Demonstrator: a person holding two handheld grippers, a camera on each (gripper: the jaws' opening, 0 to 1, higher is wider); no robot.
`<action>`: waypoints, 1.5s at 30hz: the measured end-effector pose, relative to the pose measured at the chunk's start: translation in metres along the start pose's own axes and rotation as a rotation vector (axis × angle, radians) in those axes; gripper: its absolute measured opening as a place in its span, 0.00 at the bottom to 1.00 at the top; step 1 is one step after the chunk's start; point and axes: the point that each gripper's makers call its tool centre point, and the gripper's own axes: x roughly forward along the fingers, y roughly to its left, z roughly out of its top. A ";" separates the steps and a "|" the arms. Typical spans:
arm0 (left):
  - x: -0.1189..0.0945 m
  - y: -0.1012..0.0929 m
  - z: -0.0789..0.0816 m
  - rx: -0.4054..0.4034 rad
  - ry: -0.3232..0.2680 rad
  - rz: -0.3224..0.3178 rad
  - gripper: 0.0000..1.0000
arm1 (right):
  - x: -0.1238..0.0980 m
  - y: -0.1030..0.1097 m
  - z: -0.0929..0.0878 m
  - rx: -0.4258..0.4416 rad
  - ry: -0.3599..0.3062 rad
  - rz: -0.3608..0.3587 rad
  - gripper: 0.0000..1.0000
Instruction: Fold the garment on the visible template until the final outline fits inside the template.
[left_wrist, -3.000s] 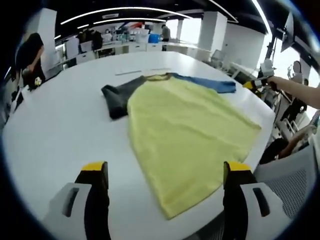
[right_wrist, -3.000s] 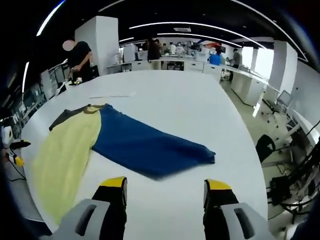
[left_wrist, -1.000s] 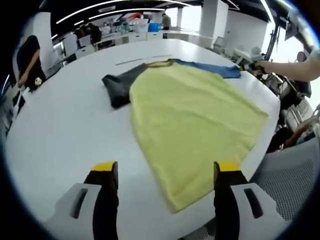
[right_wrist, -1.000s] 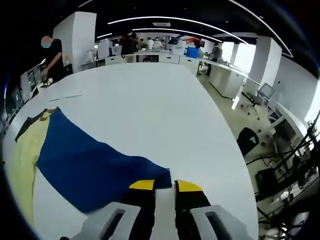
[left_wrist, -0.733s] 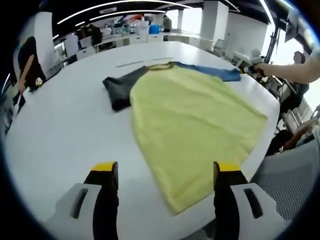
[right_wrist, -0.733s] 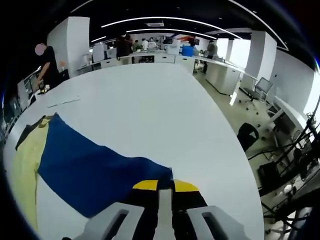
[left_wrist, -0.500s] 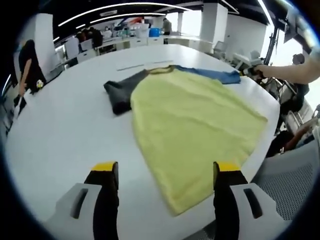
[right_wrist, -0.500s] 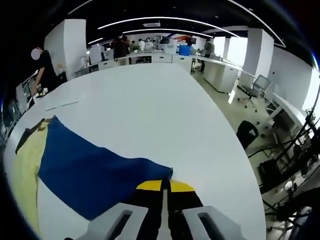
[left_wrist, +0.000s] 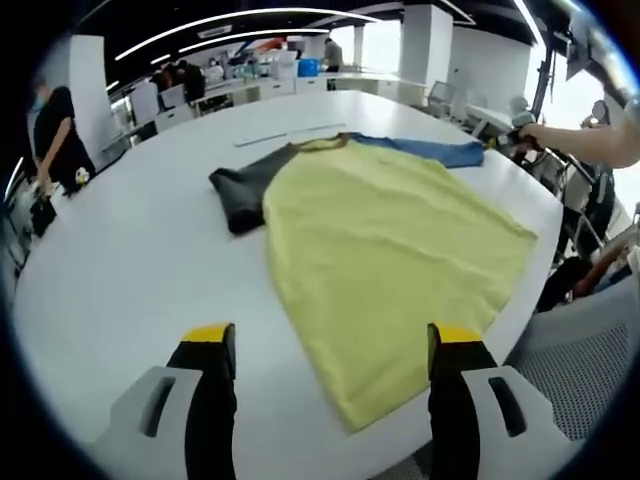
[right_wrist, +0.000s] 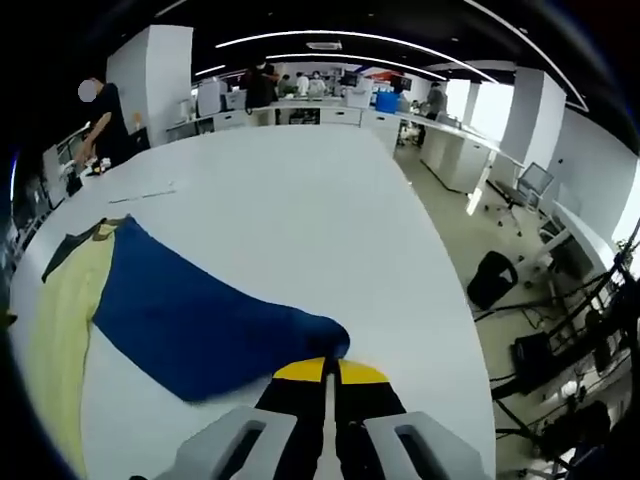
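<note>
The shirt lies nearly flat on the bench; folding has barely begun. Right tongs pinch the blue sleeve; left tongs hang spread.

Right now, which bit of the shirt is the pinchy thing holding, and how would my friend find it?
Start at the big white table and find the shirt lying on it, with its yellow middle. Follow its blue sleeve out to the very end, where the right gripper is shut on the cuff. The shirt's other sleeve is dark grey and lies loose.
</note>
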 end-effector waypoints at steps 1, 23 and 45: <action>0.000 -0.001 0.000 0.002 -0.002 -0.002 0.75 | -0.003 -0.001 0.001 -0.007 -0.005 -0.002 0.00; 0.004 -0.009 0.001 0.016 -0.013 -0.041 0.74 | -0.007 -0.022 0.013 -0.207 0.052 -0.066 0.00; 0.001 -0.012 0.002 0.021 -0.010 -0.035 0.75 | 0.019 -0.035 0.007 -0.175 0.076 -0.095 0.00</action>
